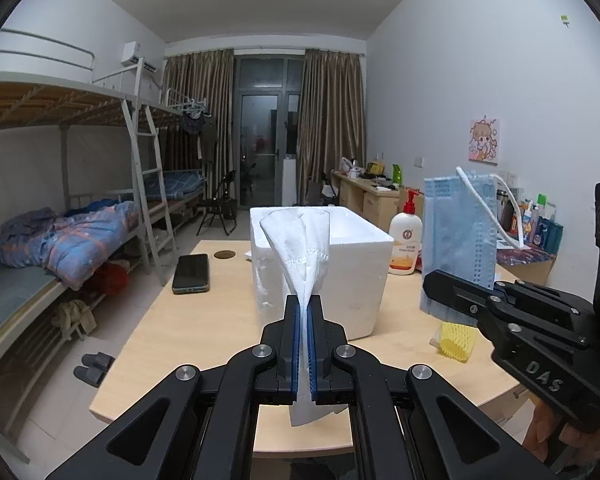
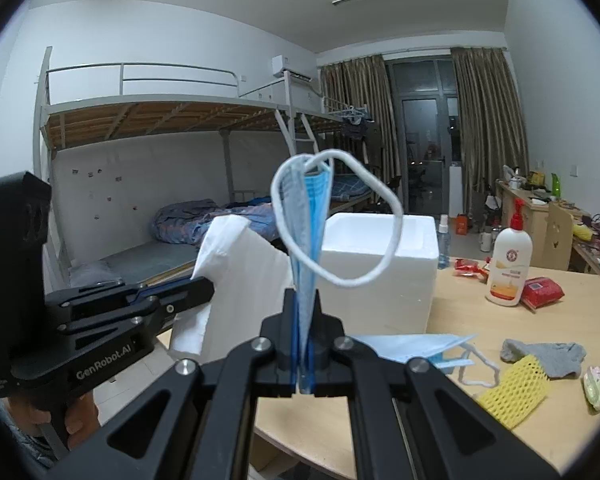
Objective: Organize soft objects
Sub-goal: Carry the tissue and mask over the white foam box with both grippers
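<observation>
left hand-held gripper clamps white tissue | right hand-held gripper clamps blue mask

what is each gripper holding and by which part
The left gripper pinches a white tissue at its gathered lower part. The right gripper clamps a folded blue face mask by its lower end.

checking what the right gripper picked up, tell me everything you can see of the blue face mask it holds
The blue face mask is a pleated, thin, fabric-like surgical type, folded lengthwise and standing upright from the shut right gripper, pinched at its lower end. A white ear loop bows out beside it. It hangs in the air in front of the white foam box.
</observation>
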Tool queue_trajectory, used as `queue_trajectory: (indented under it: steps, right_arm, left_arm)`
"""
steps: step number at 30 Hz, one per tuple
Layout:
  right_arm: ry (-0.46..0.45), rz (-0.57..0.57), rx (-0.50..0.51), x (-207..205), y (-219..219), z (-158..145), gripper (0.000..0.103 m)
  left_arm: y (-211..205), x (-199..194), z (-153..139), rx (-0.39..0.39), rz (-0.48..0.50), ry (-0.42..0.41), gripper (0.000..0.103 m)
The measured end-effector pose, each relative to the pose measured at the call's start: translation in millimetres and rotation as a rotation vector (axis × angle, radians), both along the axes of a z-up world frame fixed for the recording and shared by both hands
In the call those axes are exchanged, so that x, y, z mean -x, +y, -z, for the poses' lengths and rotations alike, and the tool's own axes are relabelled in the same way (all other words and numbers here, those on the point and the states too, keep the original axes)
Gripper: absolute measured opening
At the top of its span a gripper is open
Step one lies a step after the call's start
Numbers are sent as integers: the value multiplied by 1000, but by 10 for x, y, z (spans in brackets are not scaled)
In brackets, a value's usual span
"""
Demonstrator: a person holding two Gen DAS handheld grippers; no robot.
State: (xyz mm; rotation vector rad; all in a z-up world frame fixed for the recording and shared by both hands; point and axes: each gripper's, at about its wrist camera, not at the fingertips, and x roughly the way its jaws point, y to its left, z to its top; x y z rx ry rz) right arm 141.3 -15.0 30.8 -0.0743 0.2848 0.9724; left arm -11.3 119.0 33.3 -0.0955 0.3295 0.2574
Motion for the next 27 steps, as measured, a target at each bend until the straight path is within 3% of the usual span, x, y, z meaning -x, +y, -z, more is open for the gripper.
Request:
queue_trajectory:
  steps: [9,15,27]
  right_arm:
    - [-27,135,48,-78,84,21,6]
    - [-27,118,49,-100,77,2,6]
    - [-62,122,51,-284,153,-240,6]
  left_arm:
    - [-19,-152,7,-9,-13,12,3]
    - [-41,-196,-33,-24,-20,6,4]
    - [38,-442,-390,-43,-47,-32,3]
